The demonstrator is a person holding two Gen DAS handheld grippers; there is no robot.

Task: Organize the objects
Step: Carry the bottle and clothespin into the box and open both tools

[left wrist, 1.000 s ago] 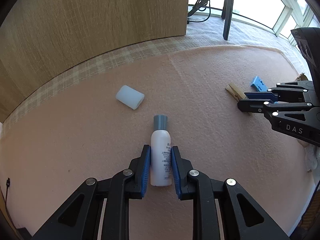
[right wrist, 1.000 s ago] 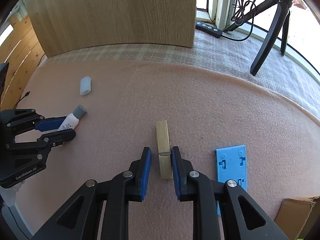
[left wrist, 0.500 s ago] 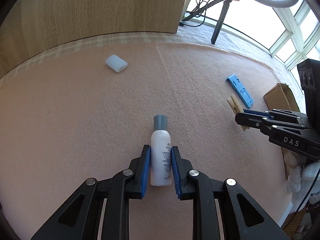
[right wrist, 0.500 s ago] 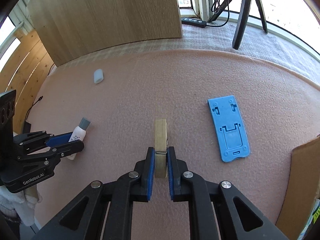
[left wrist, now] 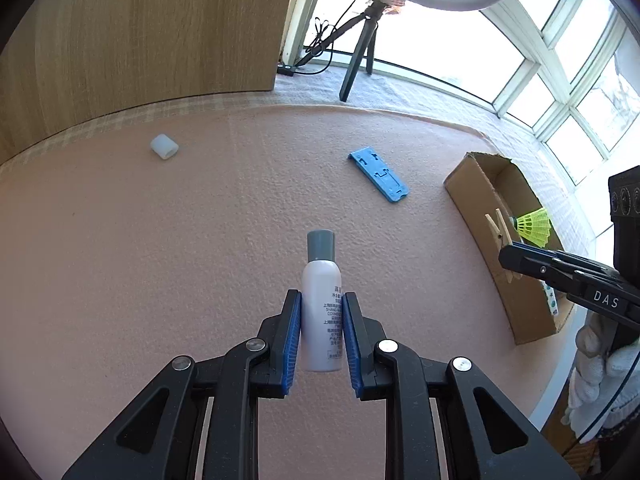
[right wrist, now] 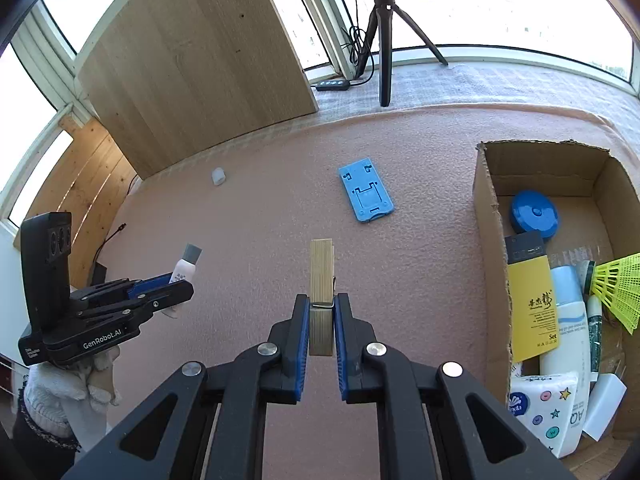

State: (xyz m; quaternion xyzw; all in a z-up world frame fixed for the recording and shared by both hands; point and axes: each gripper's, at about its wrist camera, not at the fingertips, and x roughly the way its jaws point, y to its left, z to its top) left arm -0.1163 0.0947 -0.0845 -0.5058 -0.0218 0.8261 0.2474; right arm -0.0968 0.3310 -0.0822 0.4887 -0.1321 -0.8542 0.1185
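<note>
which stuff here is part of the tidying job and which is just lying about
Part of the job:
- spray bottle, in the left claw
- wooden clothespin, in the right claw
- cardboard box
- blue plastic plate
- small white cap

Just lying about:
- tripod
- wooden board
- inline cable switch

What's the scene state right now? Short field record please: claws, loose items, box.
left claw: shut on white spray bottle, grey cap, lifted off the mat
right claw: shut on wooden clothespin, lifted off the mat
loose on pink mat: blue plastic stand, small white cap
cardboard box: open, at the mat's right; holds blue round case, yellow shuttlecock, tissue pack, bottles
likely next: both items into the box
</note>
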